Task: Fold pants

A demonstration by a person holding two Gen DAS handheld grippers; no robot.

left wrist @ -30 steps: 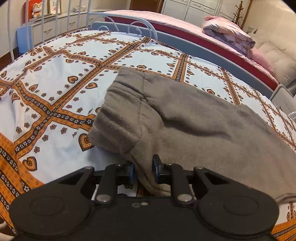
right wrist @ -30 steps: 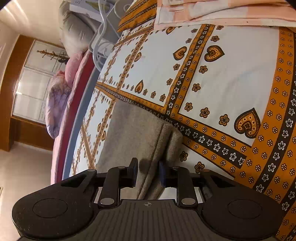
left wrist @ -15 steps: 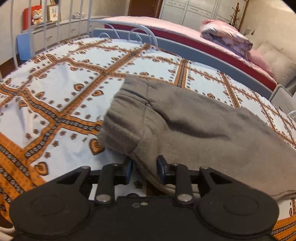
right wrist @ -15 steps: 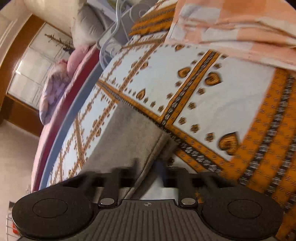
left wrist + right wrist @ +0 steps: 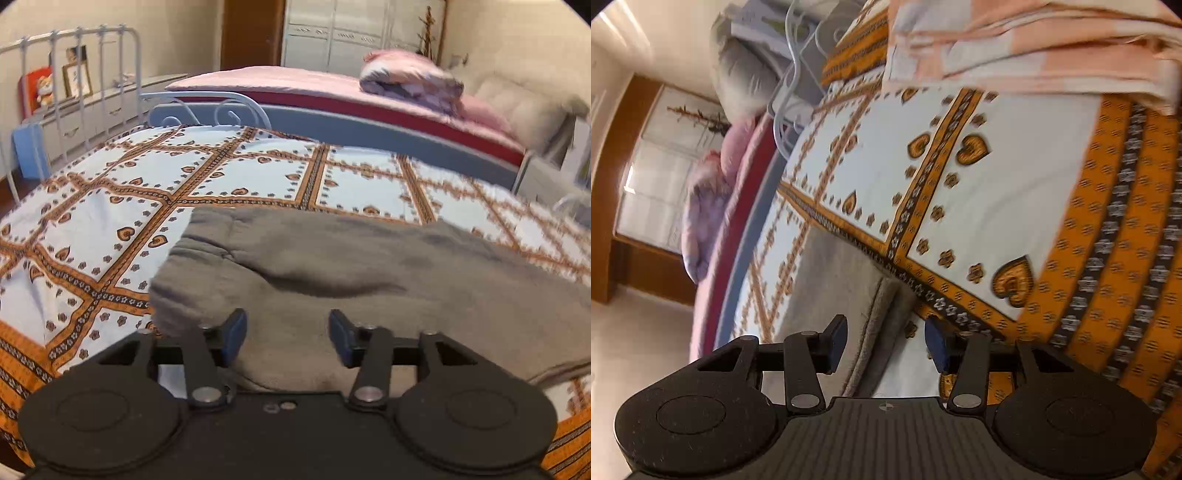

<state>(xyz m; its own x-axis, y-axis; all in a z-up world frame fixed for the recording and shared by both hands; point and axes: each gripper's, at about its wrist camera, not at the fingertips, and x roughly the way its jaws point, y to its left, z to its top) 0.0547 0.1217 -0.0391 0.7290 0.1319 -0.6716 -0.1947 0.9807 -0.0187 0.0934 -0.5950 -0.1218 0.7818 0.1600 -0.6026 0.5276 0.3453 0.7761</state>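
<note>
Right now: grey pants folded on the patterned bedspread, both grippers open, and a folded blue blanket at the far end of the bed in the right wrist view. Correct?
One error: the folded blanket is peach and white checked, not blue, as the right wrist view shows. The rest holds: grey pants lie folded on the patterned bedspread, and the left gripper and right gripper stand open, pads clear of the cloth.
</note>
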